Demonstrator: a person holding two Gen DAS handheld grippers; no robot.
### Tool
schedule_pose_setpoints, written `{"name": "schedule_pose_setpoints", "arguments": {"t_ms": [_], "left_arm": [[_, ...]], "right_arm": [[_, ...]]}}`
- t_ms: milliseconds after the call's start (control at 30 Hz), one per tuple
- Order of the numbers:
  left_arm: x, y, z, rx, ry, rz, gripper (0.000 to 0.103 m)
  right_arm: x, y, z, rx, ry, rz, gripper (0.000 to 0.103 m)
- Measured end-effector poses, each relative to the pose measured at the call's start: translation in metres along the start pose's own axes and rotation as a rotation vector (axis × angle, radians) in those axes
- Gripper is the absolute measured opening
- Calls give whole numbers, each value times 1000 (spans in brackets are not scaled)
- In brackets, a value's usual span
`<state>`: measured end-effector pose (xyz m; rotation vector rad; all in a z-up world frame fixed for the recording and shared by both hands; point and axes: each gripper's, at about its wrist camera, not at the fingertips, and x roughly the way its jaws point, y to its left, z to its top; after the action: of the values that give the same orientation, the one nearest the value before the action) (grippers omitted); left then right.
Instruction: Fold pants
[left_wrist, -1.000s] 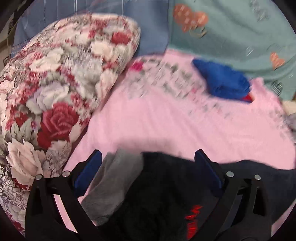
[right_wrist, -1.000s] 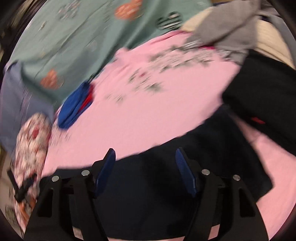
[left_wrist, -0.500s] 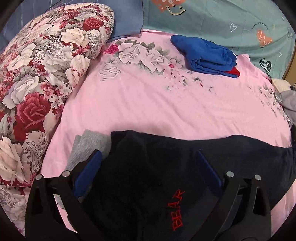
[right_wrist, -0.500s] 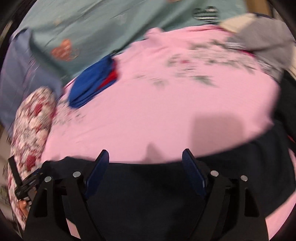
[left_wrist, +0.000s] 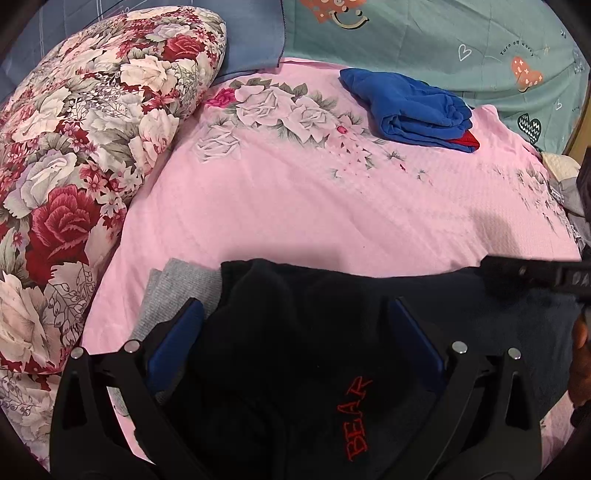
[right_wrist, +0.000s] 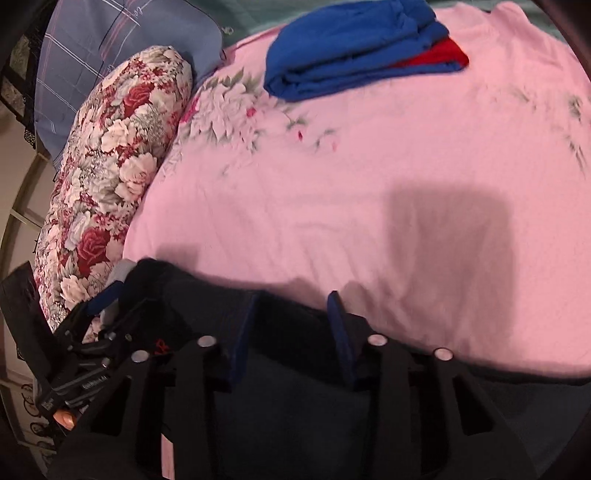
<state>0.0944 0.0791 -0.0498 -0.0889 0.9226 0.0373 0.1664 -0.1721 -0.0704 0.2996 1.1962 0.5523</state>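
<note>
Over on the left, my left gripper (left_wrist: 295, 332) hovers w/ fingers spread above the dark pants (left_wrist: 303, 354), which lie along the near edge of the pink bed (left_wrist: 295, 206), grey waistband (left_wrist: 177, 291) nearest the floral pillow (left_wrist: 81, 155). Right gripper (right_wrist: 291, 332): fingers also spread, over the pants' far edge, pinching nothing. I'd drop both onto that edge, pinch evenly, then fold w/o dragging
</note>
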Motion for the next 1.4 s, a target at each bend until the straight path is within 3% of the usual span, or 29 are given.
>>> {"name": "schedule_pose_setpoints", "arguments": {"t_ms": [133, 267, 433, 533, 600, 667, 733, 767, 800, 867, 1000, 1233, 1333, 1400], "left_arm": [[0, 0, 0, -1, 0, 3, 101], [3, -4, -1, 3, -3, 30, 101], [4, -11, 0, 11, -28, 54, 101], [-2, -17, 3, -10, -64, -8, 101], [-2, -27, 4, 1, -52, -75, 101], [2, -42, 2, 39, -40, -94, 101], [15, -57, -3, 104, -13, -13, 101], [29, -63, -8, 148, 34, 35, 101], [36, -63, -10, 155, 57, 36, 101], [38, -58, -9, 126, 72, 8, 101], [38, -55, -10, 130, 85, -6, 101], [37, -52, -15, 140, 95, -29, 101], [36, -51, -17, 140, 94, -35, 101], [35, -50, -17, 136, 92, -38, 101]], "right_arm": [[-7, -3, -11, -29, 29, 120, 34], [10, -4, -17, -50, 97, 140, 35], [9, 13, -24, -158, 89, 78, 36], [11, 21, -27, -209, 80, 43, 39], [12, 25, -28, -223, 69, 41, 47], [11, 27, -28, -241, 66, 34, 50], [11, 25, -28, -249, 61, -17, 46], [11, 20, -27, -227, 69, 17, 47], [9, 16, -25, -206, 72, 45, 48], [5, 10, -21, -169, 69, 97, 49], [13, -13, -9, 36, 107, 204, 49], [32, -5, 10, 157, 203, 196, 49], [35, -1, 15, 156, 191, 140, 40], [35, -5, 15, 165, 184, 107, 15]]}}
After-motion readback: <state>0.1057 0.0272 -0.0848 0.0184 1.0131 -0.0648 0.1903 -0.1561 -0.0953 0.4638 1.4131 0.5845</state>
